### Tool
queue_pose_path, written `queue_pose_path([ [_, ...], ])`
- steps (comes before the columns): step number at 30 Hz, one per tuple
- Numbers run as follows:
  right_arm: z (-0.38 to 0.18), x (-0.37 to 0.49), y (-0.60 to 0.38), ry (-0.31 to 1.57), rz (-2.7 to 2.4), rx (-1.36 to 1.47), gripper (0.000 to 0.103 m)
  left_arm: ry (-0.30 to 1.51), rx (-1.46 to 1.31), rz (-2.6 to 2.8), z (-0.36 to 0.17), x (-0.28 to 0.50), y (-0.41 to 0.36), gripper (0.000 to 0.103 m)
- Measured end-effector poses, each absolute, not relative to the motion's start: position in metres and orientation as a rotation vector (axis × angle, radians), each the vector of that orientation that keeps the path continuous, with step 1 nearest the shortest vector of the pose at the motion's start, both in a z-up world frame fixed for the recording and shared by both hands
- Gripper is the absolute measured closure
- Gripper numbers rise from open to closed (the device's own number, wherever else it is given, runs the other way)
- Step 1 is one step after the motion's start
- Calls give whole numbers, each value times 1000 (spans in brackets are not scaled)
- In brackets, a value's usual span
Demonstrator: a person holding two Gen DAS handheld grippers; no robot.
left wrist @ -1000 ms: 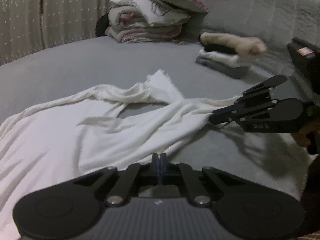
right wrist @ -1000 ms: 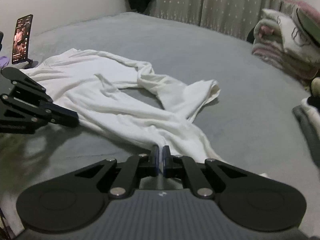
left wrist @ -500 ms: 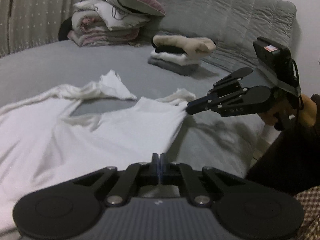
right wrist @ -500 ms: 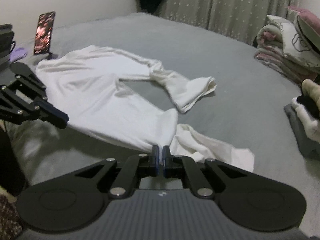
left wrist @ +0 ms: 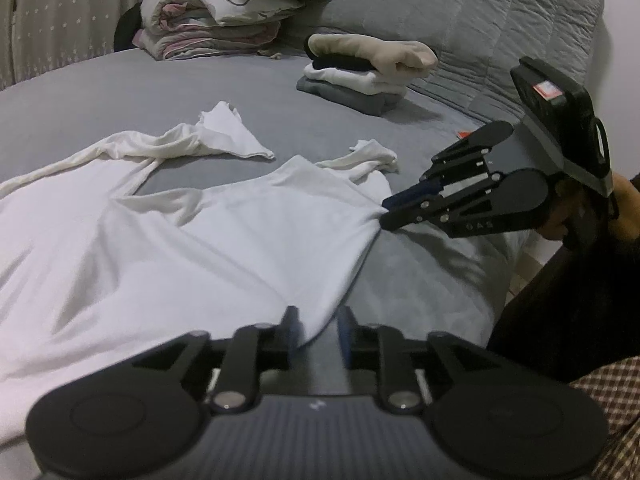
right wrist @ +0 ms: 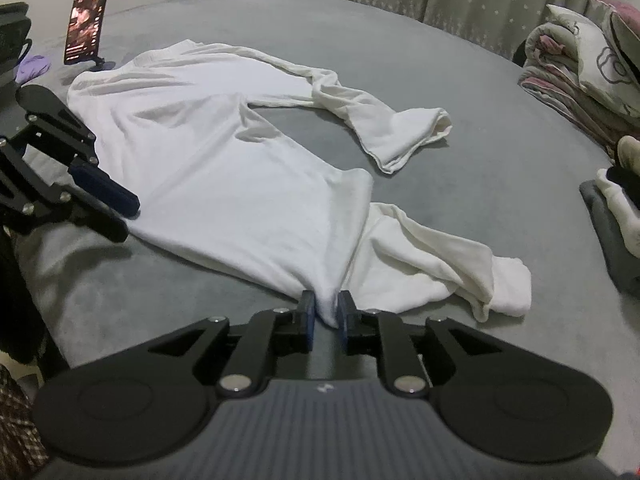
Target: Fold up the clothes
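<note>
Left gripper (left wrist: 318, 330) is down at the near hem corner of the white long-sleeved cotton shirt (left wrist: 192, 232) and its jaws are opening, with the corner of cloth sitting loosely between them, not pinched by the look of it. Right gripper (right wrist: 325, 314) is doing the same at the other hem corner: jaws opening, a little peak of fabric poking up between the blue pads. So both are letting go, I'd say. The shirt itself is lying spread out on the grey bed (left wrist: 140, 92), body mostly flat, one sleeve trailing off and doubled over at the cuff, the other bunched up beside the right gripper. Progress-wise: a stack of already folded clothes (left wrist: 366, 76) sits further up the bed, so a few pieces look done, but this shirt is only laid out. No fold in it yet, and those sleeves need straightening or tucking in first. Stuff I can't really tell: the collar end is far off and washed out, the bunched sleeve hides its own cuff, and the shirt's left edge runs out of the left wrist view. There's also a pile of folded bedding (left wrist: 216, 20) and a phone on a stand (right wrist: 86, 20), neither involved.
</note>
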State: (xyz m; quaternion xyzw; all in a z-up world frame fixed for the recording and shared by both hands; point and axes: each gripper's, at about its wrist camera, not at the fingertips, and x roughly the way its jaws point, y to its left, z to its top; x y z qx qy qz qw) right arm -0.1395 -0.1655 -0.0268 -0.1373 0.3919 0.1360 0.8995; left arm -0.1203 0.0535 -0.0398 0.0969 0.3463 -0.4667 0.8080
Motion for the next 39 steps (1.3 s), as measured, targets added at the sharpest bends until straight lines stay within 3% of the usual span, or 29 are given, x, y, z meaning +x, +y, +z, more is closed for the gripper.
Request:
queue_pose_path([
  [2, -25, -141, -167, 807, 262, -277, 56, 735, 217, -1002, -37, -121, 53, 68],
  [3, -24, -141, -168, 803, 254, -274, 54, 732, 219, -1002, -36, -121, 53, 67],
  [21, -8, -135, -227, 739, 63, -10, 53, 692, 215, -978, -17, -115, 35, 49],
  [24, -9, -135, -236, 746, 29, 24, 53, 686, 214, -970, -15, -113, 27, 44],
  [29, -12, -134, -245, 750, -14, 61, 53, 656, 222, -958, -11, -111, 16, 25],
  [39, -22, -128, -269, 745, -78, 137, 53, 653, 231, -949, -9, -102, -8, 26],
])
